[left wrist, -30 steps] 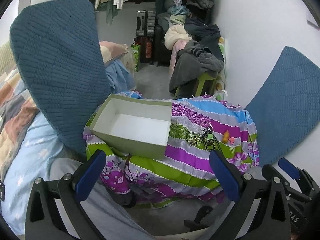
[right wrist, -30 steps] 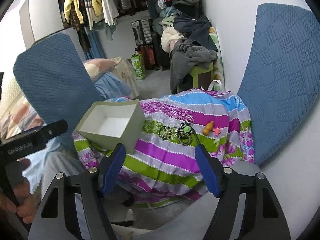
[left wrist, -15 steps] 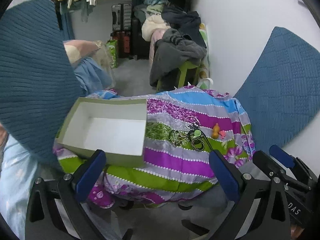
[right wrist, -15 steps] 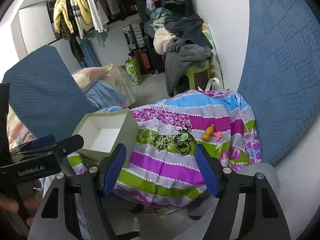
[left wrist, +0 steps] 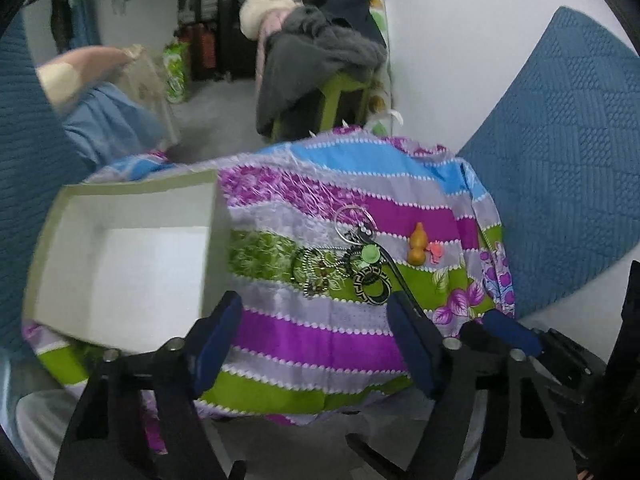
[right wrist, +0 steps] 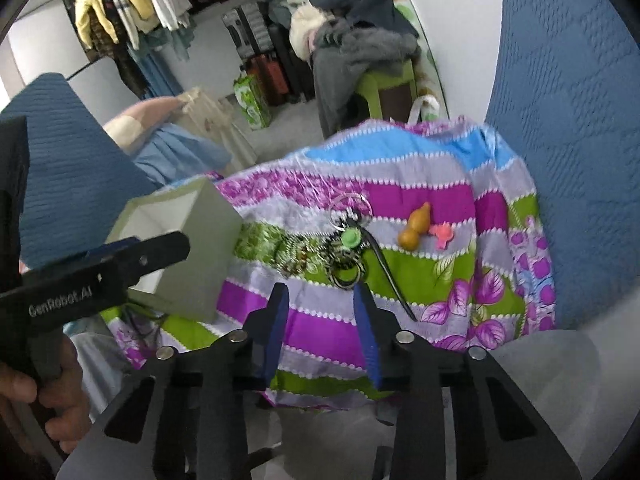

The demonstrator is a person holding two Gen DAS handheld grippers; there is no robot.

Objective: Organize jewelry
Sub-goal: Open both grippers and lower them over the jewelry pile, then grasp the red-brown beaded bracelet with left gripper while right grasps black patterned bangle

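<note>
A tangle of jewelry (left wrist: 344, 264) (right wrist: 336, 248) lies mid-cloth on the striped cloth-covered table (left wrist: 320, 336) (right wrist: 420, 192): chains, a silver ring, a green disc (left wrist: 370, 254) and a black patterned bangle (left wrist: 372, 286). An orange gourd pendant (left wrist: 417, 246) (right wrist: 414, 228) and a pink charm (left wrist: 434, 252) lie to its right. To its left stands an open green box (left wrist: 120, 256) (right wrist: 192, 256) with a bare white inside. My left gripper (left wrist: 314, 300) hovers short of the pile, jaws closing on nothing. My right gripper (right wrist: 320, 292) is likewise closing, with only cloth showing between its fingers.
Blue quilted cushions (left wrist: 560, 160) (right wrist: 580, 120) flank the table by the white wall. A clothes pile on a green stool (left wrist: 320, 60), suitcases and hanging garments fill the back. A hand (right wrist: 52, 412) holds the left gripper's handle (right wrist: 100, 276) beside the box.
Both grippers have come down and closer to the striped cloth, so the jewelry looms larger. Both pairs of jaws stand narrower than before, the right one much more so.
</note>
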